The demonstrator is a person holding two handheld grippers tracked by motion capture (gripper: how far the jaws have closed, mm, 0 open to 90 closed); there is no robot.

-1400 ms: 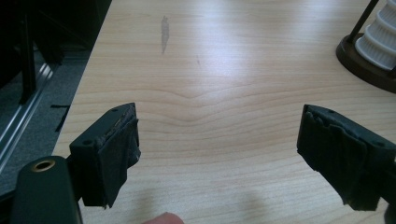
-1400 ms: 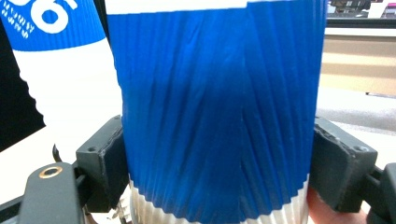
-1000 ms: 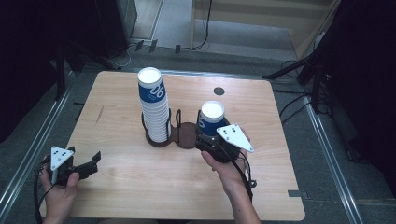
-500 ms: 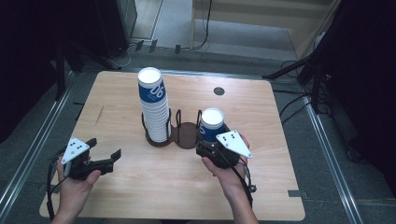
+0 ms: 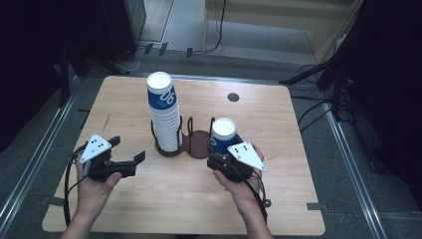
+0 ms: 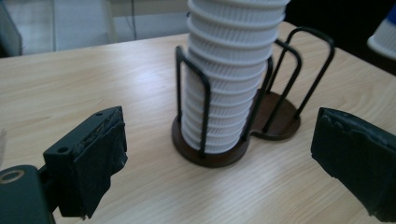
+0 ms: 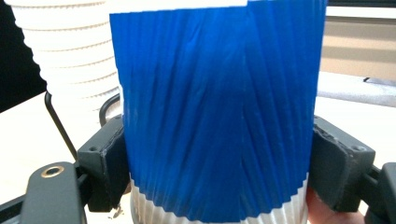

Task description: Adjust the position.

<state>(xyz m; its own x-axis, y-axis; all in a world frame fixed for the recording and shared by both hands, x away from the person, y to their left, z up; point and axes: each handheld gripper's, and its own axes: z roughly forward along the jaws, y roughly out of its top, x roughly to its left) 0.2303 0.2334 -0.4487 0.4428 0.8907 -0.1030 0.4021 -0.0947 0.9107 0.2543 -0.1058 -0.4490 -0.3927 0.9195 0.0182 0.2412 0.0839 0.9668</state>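
Right gripper (image 5: 222,158): fingers (image 7: 105,163) closed on the lower body of a blue ribbed paper cup (image 7: 217,112), one pad on each side; cup upright, white rim up, white band at its base

Left gripper (image 5: 130,160): fingers (image 6: 91,161) spread wide, nothing between them, held over the wooden surface (image 5: 298,149)

Ahead of the left fingers, between the two pads: dark cup holder (image 6: 212,154) with wire hoops on two round bases. Tall stack of cups (image 5: 164,114) stands in the nearer base, white ribbed sides, top cup blue-banded

Second base (image 5: 199,144) lies just beside the held cup, on the stack side

Past the right fingers, to their left: the same white stack, close behind the cup
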